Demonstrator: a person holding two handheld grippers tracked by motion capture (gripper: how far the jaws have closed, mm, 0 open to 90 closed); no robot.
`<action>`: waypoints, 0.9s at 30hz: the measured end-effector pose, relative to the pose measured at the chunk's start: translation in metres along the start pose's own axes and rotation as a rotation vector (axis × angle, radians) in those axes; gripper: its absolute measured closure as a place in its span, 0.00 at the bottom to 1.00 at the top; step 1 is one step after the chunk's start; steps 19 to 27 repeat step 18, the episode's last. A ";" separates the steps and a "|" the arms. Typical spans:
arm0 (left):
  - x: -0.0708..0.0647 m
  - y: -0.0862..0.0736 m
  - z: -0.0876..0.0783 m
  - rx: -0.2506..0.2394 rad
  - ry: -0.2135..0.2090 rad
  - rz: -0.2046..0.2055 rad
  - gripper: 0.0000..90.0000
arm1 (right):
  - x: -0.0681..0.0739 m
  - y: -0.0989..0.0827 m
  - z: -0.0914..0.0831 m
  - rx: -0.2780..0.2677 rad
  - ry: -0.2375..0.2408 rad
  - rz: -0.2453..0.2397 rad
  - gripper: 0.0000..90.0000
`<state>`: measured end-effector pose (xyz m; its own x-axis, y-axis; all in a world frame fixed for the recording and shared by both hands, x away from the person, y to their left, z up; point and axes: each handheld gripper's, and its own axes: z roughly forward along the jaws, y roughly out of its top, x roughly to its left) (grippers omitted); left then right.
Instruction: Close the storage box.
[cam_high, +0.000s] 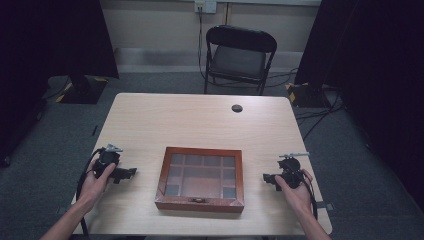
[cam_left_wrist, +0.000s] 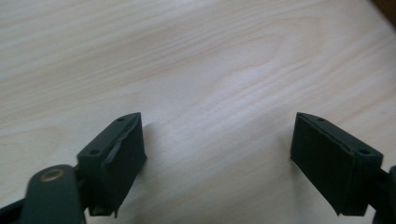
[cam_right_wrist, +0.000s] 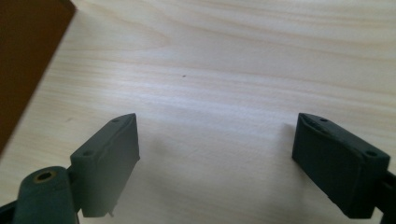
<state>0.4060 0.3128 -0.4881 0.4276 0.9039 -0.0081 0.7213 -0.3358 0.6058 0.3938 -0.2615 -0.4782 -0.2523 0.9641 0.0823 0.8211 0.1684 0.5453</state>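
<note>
Both the left gripper (cam_high: 131, 173) and the right gripper (cam_high: 266, 177) have jaws wide open and empty over the desk (cam_high: 200, 120), the box (cam_high: 201, 177) lying between them.

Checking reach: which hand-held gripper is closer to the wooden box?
The left hand-held gripper: its open jaws leave a narrower strip of table before the wooden box.

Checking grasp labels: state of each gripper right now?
Left gripper: open, holding nothing, over the pale wooden table.
Right gripper: open, holding nothing.
</note>
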 end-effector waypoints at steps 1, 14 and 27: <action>0.000 -0.002 0.001 -0.016 0.004 0.001 0.12 | 0.002 -0.001 0.002 -0.014 -0.038 -0.016 0.15; -0.001 -0.012 0.011 -0.149 0.003 -0.010 0.00 | 0.005 -0.014 0.019 -0.209 -0.069 -0.066 0.00; 0.000 -0.011 0.011 -0.144 0.001 0.004 0.00 | 0.005 -0.014 0.019 -0.209 -0.068 -0.066 0.00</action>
